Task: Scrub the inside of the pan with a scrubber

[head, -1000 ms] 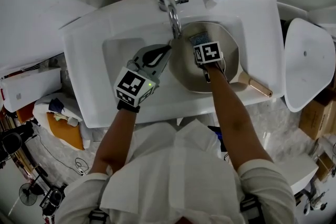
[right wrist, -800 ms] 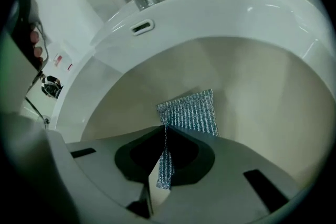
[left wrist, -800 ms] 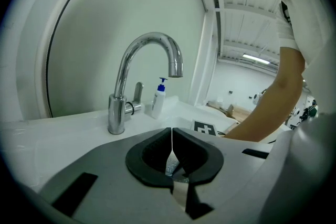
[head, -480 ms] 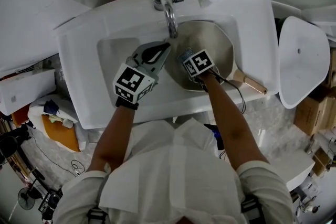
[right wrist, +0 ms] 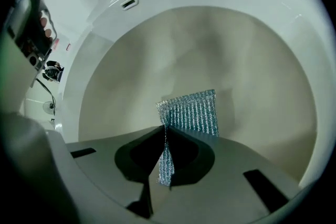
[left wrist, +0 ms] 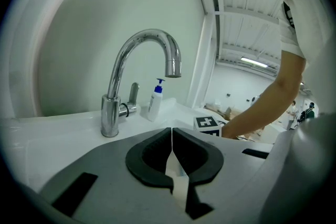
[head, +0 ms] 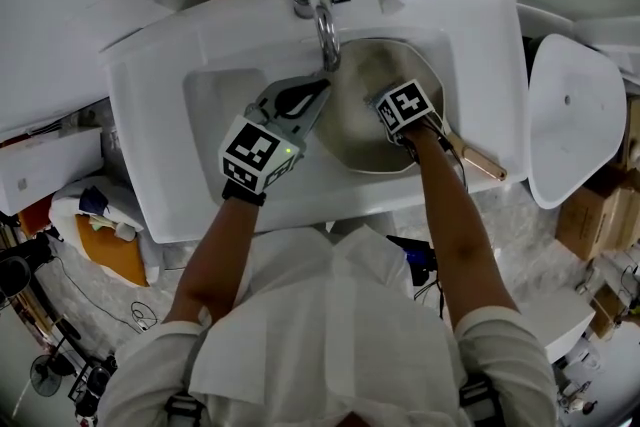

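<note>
Chrome faucet (left wrist: 110,113), soap bottle (left wrist: 154,103) beside

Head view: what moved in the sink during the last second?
The right hand-held gripper, clamping the blue-silver mesh scrubber, swept left across the beige round pan, then back right. The left hand-held gripper stayed clamped at the pan's left rim; pan and chrome faucet unmoved.

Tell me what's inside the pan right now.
Inside the pan, the right tongs pinch a blue-silver mesh scrubber over the bare pale floor. The patch beneath scrubber and tongs is covered.
</note>
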Tool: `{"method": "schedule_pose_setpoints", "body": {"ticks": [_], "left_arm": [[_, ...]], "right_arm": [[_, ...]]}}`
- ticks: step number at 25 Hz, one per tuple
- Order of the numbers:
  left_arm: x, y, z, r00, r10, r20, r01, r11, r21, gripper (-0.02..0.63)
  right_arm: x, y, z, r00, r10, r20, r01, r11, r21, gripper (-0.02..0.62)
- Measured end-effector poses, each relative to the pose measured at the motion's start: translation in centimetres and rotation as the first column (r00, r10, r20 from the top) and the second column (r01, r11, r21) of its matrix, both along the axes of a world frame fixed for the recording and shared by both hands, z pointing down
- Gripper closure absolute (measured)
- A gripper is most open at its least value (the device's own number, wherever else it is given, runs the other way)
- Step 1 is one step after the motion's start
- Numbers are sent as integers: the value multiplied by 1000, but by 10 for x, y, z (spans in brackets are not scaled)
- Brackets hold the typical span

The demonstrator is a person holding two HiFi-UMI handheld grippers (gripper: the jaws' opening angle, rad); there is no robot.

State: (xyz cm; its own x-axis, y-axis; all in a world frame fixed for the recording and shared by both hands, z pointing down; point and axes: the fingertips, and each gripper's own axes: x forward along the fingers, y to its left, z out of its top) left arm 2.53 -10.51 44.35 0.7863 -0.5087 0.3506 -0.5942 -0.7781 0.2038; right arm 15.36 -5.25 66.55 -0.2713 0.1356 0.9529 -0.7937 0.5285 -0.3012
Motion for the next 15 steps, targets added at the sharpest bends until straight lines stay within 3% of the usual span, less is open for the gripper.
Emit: {"method": "schedule_pose_setpoints", "body": {"ticks": [7,10,15], "left_arm": [[-3,1,1,1000,-7,11,7,1000,-5,586],[-4,1,1,1000,-10,15,10,1000,-6,586],[-3,3,3,1000,-7,13,7,1000,-10,586]], "right_arm": [[11,-45,1,995,98,4,-97,988,118,574],[-3,-59,2,991,123,48,-130,976,174,574],[-39,-58,2,982,138,130,-162,968,190,574]]}}
